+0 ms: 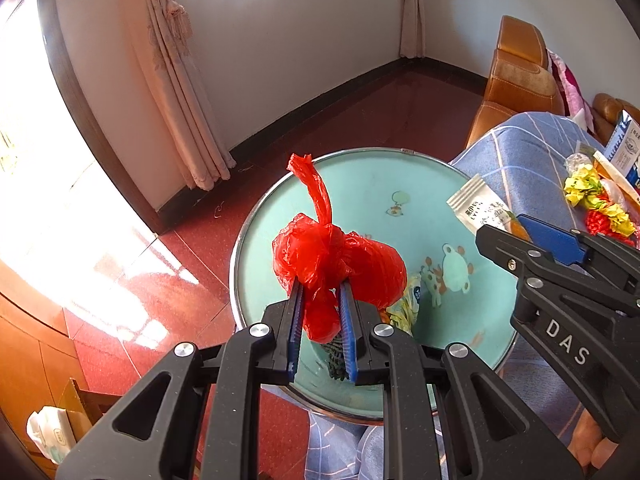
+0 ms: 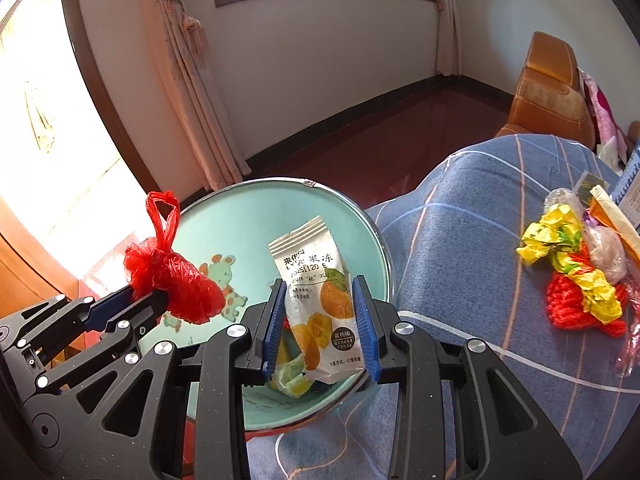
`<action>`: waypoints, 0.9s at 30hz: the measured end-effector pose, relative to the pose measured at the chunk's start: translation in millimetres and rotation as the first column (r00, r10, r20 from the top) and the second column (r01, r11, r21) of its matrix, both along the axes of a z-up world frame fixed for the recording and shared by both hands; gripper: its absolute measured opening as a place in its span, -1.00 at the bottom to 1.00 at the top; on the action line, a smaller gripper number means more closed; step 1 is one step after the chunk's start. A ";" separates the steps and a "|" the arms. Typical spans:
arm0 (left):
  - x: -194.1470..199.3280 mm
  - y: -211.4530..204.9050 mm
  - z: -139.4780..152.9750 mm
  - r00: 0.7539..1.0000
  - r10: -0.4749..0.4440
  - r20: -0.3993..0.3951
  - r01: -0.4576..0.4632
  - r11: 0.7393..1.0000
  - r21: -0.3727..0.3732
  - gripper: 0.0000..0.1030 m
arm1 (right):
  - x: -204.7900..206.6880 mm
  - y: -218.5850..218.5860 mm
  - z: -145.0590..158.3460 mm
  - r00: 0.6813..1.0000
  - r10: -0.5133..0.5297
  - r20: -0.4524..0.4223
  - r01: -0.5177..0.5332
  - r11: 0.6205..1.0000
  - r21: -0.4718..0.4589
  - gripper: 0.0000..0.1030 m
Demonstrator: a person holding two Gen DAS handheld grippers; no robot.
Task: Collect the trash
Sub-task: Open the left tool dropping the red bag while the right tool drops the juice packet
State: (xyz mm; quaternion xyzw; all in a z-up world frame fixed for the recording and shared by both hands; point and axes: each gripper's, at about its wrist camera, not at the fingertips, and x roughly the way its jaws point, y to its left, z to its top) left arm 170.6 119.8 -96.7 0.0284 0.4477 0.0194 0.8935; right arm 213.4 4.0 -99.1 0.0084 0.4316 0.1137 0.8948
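My left gripper is shut on a knotted red plastic bag, whose twisted handle sticks up. It hangs over a round teal bin with a metal rim and cartoon prints. My right gripper is shut on a white snack packet printed with orange fruit, held upright over the same bin. In the right wrist view the left gripper and red bag are at the left. Yellow-green wrappers lie at the bin's bottom.
A table under a blue plaid cloth stands right of the bin, with a heap of yellow wrappers and red netting. An orange-brown armchair is behind it. A curtain and red tiled floor lie beyond.
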 end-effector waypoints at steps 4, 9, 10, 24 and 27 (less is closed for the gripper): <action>5.5 -0.3 -7.1 1.000 0.000 -0.010 0.000 1.000 0.006 -0.67 | 8.7 4.1 -8.1 1.000 0.009 -0.019 -0.009 1.000 0.000 -0.32; 10.8 1.3 -13.4 0.999 0.002 -0.033 -0.002 1.000 0.007 -0.66 | 14.7 5.1 -15.5 0.999 0.018 -0.037 -0.017 1.000 0.013 -0.28; 10.5 1.1 -14.4 0.999 0.002 -0.037 -0.002 1.000 0.007 -0.66 | 16.3 4.8 -16.4 0.999 0.019 -0.040 -0.018 1.000 0.018 -0.24; 1.1 2.6 -4.8 1.000 0.022 -0.006 -0.021 1.000 0.016 -0.01 | 3.6 -21.0 9.7 0.998 -0.064 0.026 0.062 0.996 0.069 0.18; -3.5 -0.9 3.9 0.999 0.020 0.027 -0.021 0.999 0.035 0.24 | -6.8 -32.1 20.1 0.993 -0.098 0.063 0.094 0.993 0.068 0.29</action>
